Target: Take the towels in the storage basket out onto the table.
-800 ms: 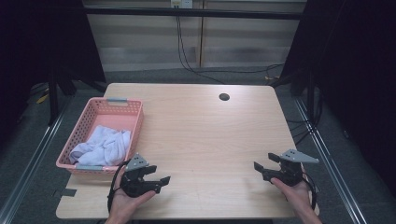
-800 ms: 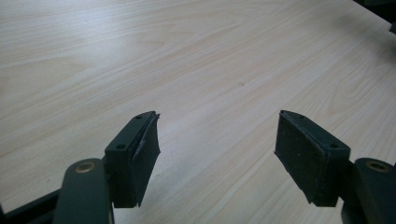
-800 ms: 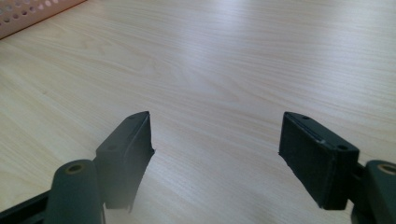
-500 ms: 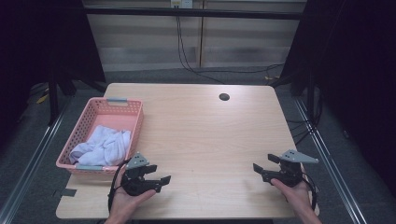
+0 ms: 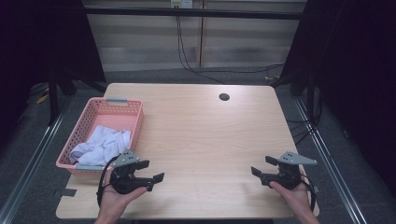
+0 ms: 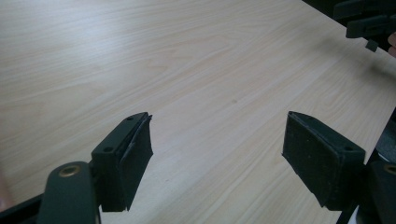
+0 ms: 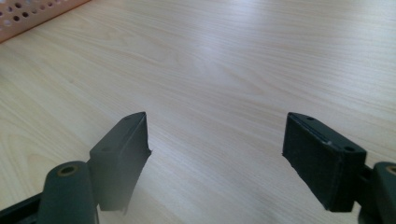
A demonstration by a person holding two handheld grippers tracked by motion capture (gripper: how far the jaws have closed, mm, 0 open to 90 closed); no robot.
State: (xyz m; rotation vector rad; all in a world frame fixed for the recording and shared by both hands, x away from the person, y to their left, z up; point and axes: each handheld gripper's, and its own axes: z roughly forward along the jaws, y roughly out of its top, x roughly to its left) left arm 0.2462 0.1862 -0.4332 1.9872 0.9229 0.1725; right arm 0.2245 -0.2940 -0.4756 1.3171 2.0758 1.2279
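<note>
My left gripper [image 5: 152, 171] is held low over the table's near left edge, just in front of a pink plastic basket [image 5: 132, 122]. It is open, and in the left gripper view [image 6: 217, 144] only bare wood lies between the jaws. Crumpled white cloth [image 5: 102, 143] lies in the basket's near half. My right gripper [image 5: 262, 165] hovers near the front right corner, also open, with bare tabletop between its jaws in the right gripper view [image 7: 215, 140]. The two grippers point toward each other. The right gripper [image 6: 369, 23] appears far off in the left gripper view.
The light wooden table [image 5: 205, 140] has a dark round cable hole [image 5: 224, 97] at its far middle. A corner of the basket [image 7: 28, 11] appears at the upper left of the right gripper view. Cables [image 5: 187, 51] hang behind the table.
</note>
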